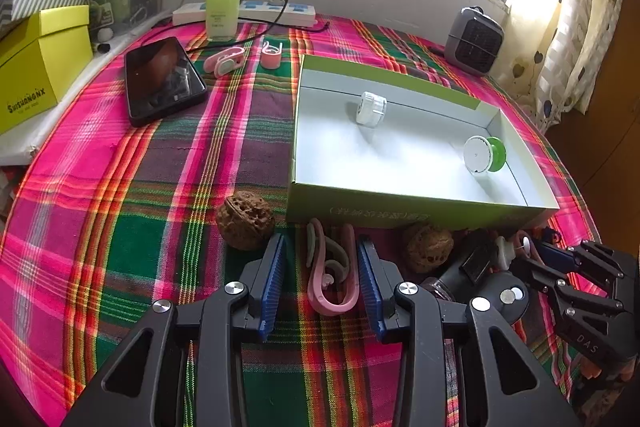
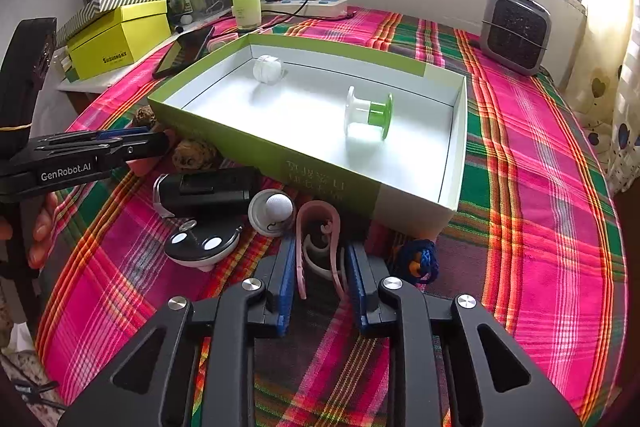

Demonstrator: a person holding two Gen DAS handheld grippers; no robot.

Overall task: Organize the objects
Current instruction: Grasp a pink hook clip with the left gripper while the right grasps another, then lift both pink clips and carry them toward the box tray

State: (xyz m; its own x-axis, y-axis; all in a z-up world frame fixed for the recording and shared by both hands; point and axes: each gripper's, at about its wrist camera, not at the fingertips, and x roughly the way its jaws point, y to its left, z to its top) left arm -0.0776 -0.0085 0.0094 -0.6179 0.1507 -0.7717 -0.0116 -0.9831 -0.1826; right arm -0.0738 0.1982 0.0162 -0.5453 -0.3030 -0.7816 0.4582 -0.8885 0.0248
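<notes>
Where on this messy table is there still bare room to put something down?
Inside the green-walled cardboard box, between the white cap and the green-and-white spool. Also bare plaid cloth right of the box. The box's near wall is crowded: brown walnuts, pink ear hooks.

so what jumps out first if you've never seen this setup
The loud pink and green plaid tablecloth, then the open green box at its centre, holding a spool and a white cap. Nearer, both grippers straddle pink ear hooks: left gripper, right gripper.
</notes>
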